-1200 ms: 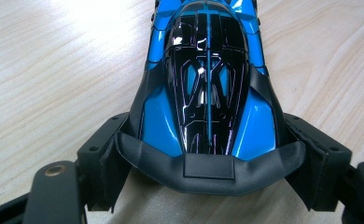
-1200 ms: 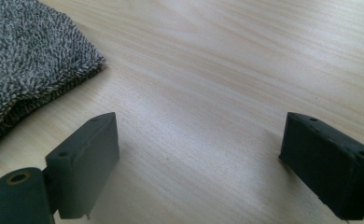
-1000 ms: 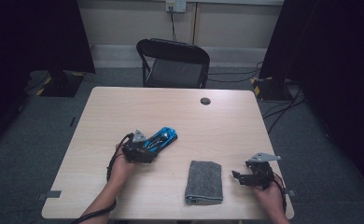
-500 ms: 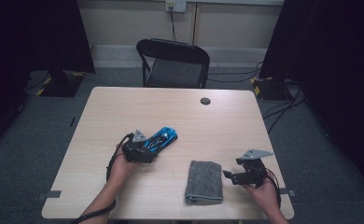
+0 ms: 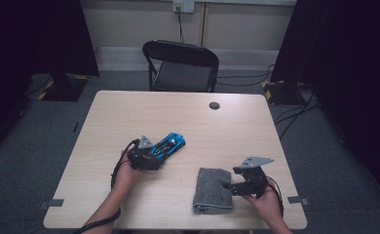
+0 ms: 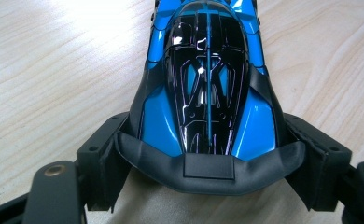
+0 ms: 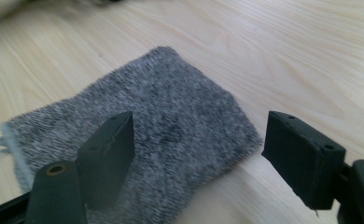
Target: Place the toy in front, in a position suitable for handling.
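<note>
A glossy blue and black toy car (image 5: 171, 144) lies on the light wooden table (image 5: 188, 117), left of centre. My left gripper (image 5: 155, 155) is shut on its near end; in the left gripper view the car (image 6: 208, 70) stretches away from the left gripper (image 6: 208, 154), with both pads against its flanks. A folded grey cloth (image 5: 211, 190) lies flat near the front edge. My right gripper (image 5: 230, 185) hovers at the cloth's right edge. Its jaws have just been closing a little, and the right gripper (image 7: 203, 149) stands open above the cloth (image 7: 171, 135), gripping nothing.
A small black round disc (image 5: 214, 105) sits in the table top near the far edge. A black folding chair (image 5: 180, 66) stands beyond the table. Dark curtains hang at both sides, with cables on the floor to the right.
My right gripper has moved left from the table's right side up to the cloth's right edge. The left hand and the car have stayed put.
</note>
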A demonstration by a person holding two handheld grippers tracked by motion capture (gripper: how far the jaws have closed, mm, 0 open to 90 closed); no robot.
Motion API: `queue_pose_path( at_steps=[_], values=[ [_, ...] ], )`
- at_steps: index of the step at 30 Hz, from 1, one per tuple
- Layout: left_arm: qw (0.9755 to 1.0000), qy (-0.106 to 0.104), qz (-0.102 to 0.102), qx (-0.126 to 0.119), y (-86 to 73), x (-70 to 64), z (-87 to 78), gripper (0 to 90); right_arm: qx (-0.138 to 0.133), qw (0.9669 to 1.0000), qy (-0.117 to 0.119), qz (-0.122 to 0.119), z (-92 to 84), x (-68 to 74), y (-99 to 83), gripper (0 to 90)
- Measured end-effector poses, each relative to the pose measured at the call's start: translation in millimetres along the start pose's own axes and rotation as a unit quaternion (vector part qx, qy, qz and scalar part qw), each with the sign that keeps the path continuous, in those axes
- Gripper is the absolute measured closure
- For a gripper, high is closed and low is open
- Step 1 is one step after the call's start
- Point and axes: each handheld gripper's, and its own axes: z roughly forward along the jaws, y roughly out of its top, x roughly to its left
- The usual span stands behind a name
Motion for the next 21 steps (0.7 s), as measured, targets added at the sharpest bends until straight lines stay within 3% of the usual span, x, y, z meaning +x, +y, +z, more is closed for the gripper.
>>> queue_pose_path(
  at_steps=[7, 11, 18, 21],
  values=[
    [1.0000, 0.001, 0.001, 0.001, 0.3, 0.1, 0.1, 23.6, -0.011, 0.9995, 0.024, 0.016, 3.1, 10.8, 3.2, 29.2],
    [1.0000, 0.000, 0.000, 0.001, 0.2, 0.0, 0.2, 23.7, -0.003, 0.9996, 0.026, 0.006, 10.3, 19.0, 3.5, 29.9],
    [1.0000, 0.000, 0.000, 0.000, 0.2, 0.0, 0.2, 23.7, 0.020, 0.9997, 0.009, -0.008, 32.2, 30.2, 3.9, 29.0],
    [1.0000, 0.000, 0.000, 0.000, 0.2, -0.2, 0.1, 23.7, 0.032, 0.9995, 0.005, -0.003, 38.1, 31.0, 1.1, 28.6]
  ],
)
